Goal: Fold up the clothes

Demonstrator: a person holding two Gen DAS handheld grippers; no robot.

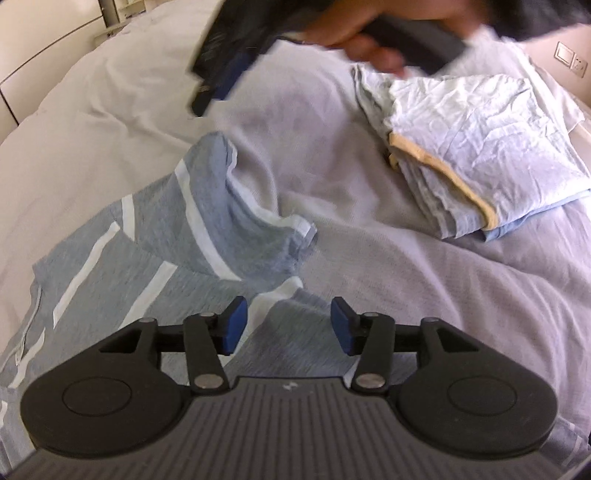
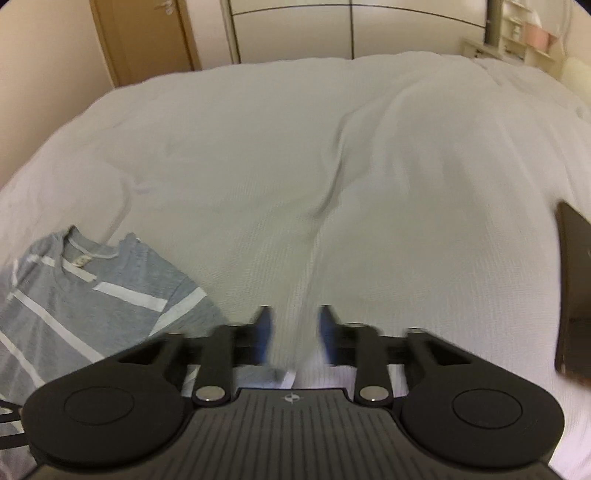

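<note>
A grey T-shirt with white stripes [image 1: 155, 251] lies rumpled on the bed, one sleeve folded up toward the middle. My left gripper [image 1: 288, 326] hovers over the shirt's lower part, open, its blue pads [image 1: 234, 325] apart with nothing between them. In the right wrist view the same shirt [image 2: 92, 295] lies at the lower left, neck opening facing away. My right gripper [image 2: 295, 332] is blurred above the bare bedspread just right of the shirt, jaws apart and gripping nothing. In the left wrist view a hand [image 1: 354, 40] holds the blurred right gripper [image 1: 210, 88] at the top.
A folded stack of pale blue clothes with a yellow band [image 1: 469, 147] lies on the bed at the right. The white bedspread [image 2: 332, 166] stretches far ahead. Behind it stand a wardrobe [image 2: 351, 29] and a wooden door [image 2: 140, 37]. A dark blurred shape [image 2: 572, 295] crosses the right edge.
</note>
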